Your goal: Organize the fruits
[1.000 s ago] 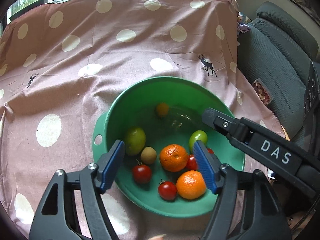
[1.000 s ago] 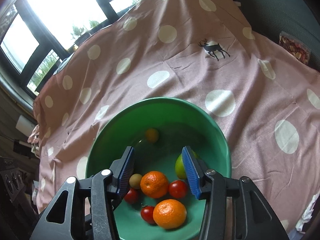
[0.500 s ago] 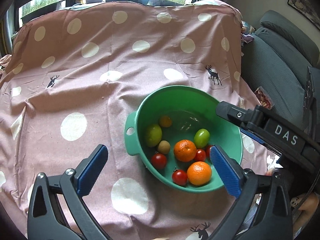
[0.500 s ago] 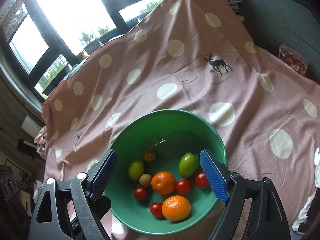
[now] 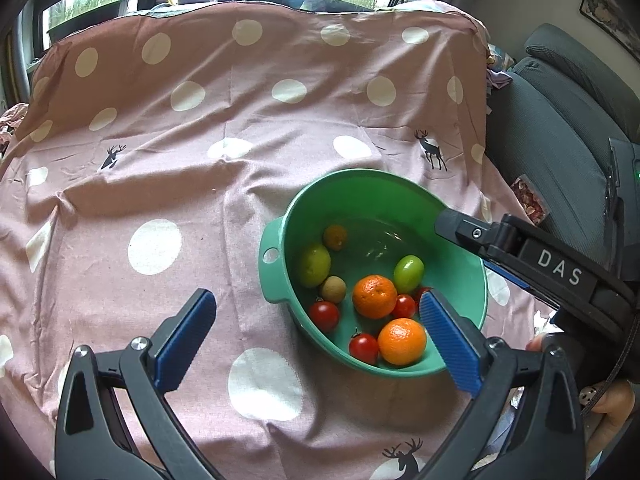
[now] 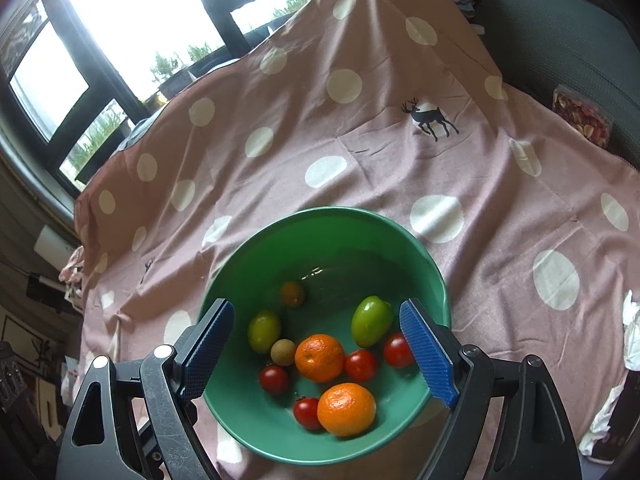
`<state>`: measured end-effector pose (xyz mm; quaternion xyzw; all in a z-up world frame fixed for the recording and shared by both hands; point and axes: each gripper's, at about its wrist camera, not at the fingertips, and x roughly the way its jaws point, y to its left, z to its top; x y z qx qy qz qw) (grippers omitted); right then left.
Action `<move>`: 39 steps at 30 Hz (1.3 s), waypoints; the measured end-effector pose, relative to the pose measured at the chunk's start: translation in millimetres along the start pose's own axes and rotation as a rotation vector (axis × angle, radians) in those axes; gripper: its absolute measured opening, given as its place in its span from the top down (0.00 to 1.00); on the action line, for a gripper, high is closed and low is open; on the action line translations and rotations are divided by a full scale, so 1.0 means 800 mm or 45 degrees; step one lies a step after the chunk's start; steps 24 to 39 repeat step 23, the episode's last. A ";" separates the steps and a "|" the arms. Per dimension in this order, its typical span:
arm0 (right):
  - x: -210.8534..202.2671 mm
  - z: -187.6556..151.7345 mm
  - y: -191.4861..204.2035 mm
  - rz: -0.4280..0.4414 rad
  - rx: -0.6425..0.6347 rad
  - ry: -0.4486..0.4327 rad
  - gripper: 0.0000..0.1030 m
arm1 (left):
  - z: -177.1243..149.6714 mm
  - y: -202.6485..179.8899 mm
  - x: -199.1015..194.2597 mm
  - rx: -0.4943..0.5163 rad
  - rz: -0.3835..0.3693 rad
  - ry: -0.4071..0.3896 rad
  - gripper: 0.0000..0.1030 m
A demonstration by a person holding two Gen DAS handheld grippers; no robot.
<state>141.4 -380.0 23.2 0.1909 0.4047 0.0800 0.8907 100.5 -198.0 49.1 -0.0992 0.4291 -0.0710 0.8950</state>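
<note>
A green bowl (image 5: 280,236) stands on the spotted cloth and holds several fruits. Among them are two oranges (image 5: 375,296) (image 5: 402,341), red tomatoes (image 5: 324,315), two green fruits (image 5: 315,265) (image 5: 409,268) and a small brown one (image 5: 333,289). My left gripper (image 5: 316,300) hangs open above the bowl's near left side, nothing between its pads. A finger (image 5: 472,234) of my right gripper reaches over the bowl's right rim. In the right wrist view my right gripper (image 6: 316,312) is open above the bowl (image 6: 332,212), its pads wide of the oranges (image 6: 319,358) (image 6: 346,409).
A pink cloth (image 5: 160,184) with white dots and deer prints covers the table. A grey sofa (image 5: 560,128) stands along the right side, with a snack packet (image 5: 530,200) on its seat. Windows (image 6: 120,12) lie beyond the far edge. A person's hand (image 5: 608,396) shows at lower right.
Both grippers' jaws have spread wide and both have drawn back from the bowl, which now looks smaller. In the left wrist view the bowl has shifted right. The fruits lie as before.
</note>
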 end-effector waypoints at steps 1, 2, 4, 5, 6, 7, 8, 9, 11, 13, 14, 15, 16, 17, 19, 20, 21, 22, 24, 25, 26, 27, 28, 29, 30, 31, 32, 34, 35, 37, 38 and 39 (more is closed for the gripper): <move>0.001 0.000 0.000 -0.002 0.001 0.003 0.17 | 0.000 -0.001 0.001 -0.001 0.001 -0.001 0.01; 0.002 0.000 -0.001 -0.005 0.002 0.007 0.17 | 0.001 -0.002 0.001 0.002 0.000 0.000 0.01; 0.001 0.000 -0.002 -0.009 0.004 0.008 0.17 | 0.001 -0.003 0.002 0.003 -0.001 0.004 0.01; 0.001 0.001 -0.002 -0.010 0.004 0.006 0.17 | 0.001 -0.004 0.002 0.003 -0.004 0.006 0.01; 0.000 0.001 -0.002 -0.013 0.002 0.004 0.17 | 0.001 -0.004 0.002 0.005 -0.008 0.006 0.01; 0.000 0.001 -0.002 -0.016 0.001 0.003 0.17 | 0.002 -0.005 0.001 0.003 -0.010 0.005 0.01; 0.000 0.001 -0.002 -0.017 0.002 0.001 0.17 | 0.001 -0.006 0.001 0.006 -0.011 0.003 0.01; 0.000 0.001 -0.002 -0.016 0.003 0.001 0.17 | 0.001 -0.007 0.000 0.009 -0.011 0.002 0.01; 0.000 0.001 -0.002 -0.018 0.001 0.005 0.17 | 0.001 -0.008 0.001 0.013 -0.004 0.002 0.01; -0.001 0.001 -0.002 -0.019 0.002 0.004 0.17 | 0.001 -0.009 0.001 0.009 -0.007 0.002 0.01; -0.001 0.001 -0.002 -0.020 0.002 0.004 0.17 | 0.001 -0.009 0.001 0.006 -0.010 0.004 0.01; 0.000 0.001 -0.002 -0.021 0.001 0.005 0.17 | 0.001 -0.009 0.002 0.004 -0.013 0.007 0.01; -0.001 0.001 -0.002 -0.022 0.001 0.005 0.17 | 0.001 -0.009 0.001 0.006 -0.018 0.005 0.01; -0.001 0.001 -0.002 -0.023 0.001 0.005 0.17 | 0.001 -0.010 0.001 0.009 -0.020 0.003 0.01; 0.000 0.001 -0.004 -0.028 0.004 0.008 0.17 | 0.001 -0.012 0.001 0.014 -0.022 -0.001 0.01; 0.001 0.002 -0.004 -0.031 0.005 0.009 0.17 | 0.000 -0.012 0.001 0.015 -0.024 -0.001 0.01; 0.001 0.002 -0.005 -0.034 0.005 0.009 0.17 | 0.000 -0.013 0.001 0.017 -0.026 0.000 0.01; 0.001 0.002 -0.005 -0.036 0.006 0.010 0.17 | 0.000 -0.013 0.001 0.017 -0.028 -0.002 0.01; 0.001 0.002 -0.006 -0.037 0.006 0.009 0.17 | 0.000 -0.014 0.000 0.018 -0.031 -0.006 0.01; 0.001 0.002 -0.006 -0.037 0.006 0.009 0.17 | 0.000 -0.014 0.000 0.018 -0.031 -0.006 0.01; 0.001 0.002 -0.006 -0.037 0.006 0.009 0.17 | 0.000 -0.014 0.000 0.018 -0.031 -0.006 0.01; 0.001 0.002 -0.006 -0.037 0.006 0.009 0.17 | 0.000 -0.014 0.000 0.018 -0.031 -0.006 0.01; 0.001 0.002 -0.006 -0.037 0.006 0.009 0.17 | 0.000 -0.014 0.000 0.018 -0.031 -0.006 0.01; 0.001 0.002 -0.006 -0.037 0.006 0.009 0.17 | 0.000 -0.014 0.000 0.018 -0.031 -0.006 0.01; 0.001 0.002 -0.006 -0.037 0.006 0.009 0.17 | 0.000 -0.014 0.000 0.018 -0.031 -0.006 0.01; 0.001 0.002 -0.006 -0.037 0.006 0.009 0.17 | 0.000 -0.014 0.000 0.018 -0.031 -0.006 0.01; 0.001 0.002 -0.006 -0.037 0.006 0.009 0.17 | 0.000 -0.014 0.000 0.018 -0.031 -0.006 0.01; 0.001 0.002 -0.006 -0.037 0.006 0.009 0.17 | 0.000 -0.014 0.000 0.018 -0.031 -0.006 0.01; 0.001 0.002 -0.006 -0.037 0.006 0.009 0.17 | 0.000 -0.014 0.000 0.018 -0.031 -0.006 0.01; 0.001 0.002 -0.006 -0.037 0.006 0.009 0.17 | 0.000 -0.014 0.000 0.018 -0.031 -0.006 0.01; 0.001 0.002 -0.006 -0.037 0.006 0.009 0.17 | 0.000 -0.014 0.000 0.018 -0.031 -0.006 0.01; 0.001 0.002 -0.006 -0.037 0.006 0.009 0.17 | 0.000 -0.014 0.000 0.018 -0.031 -0.006 0.01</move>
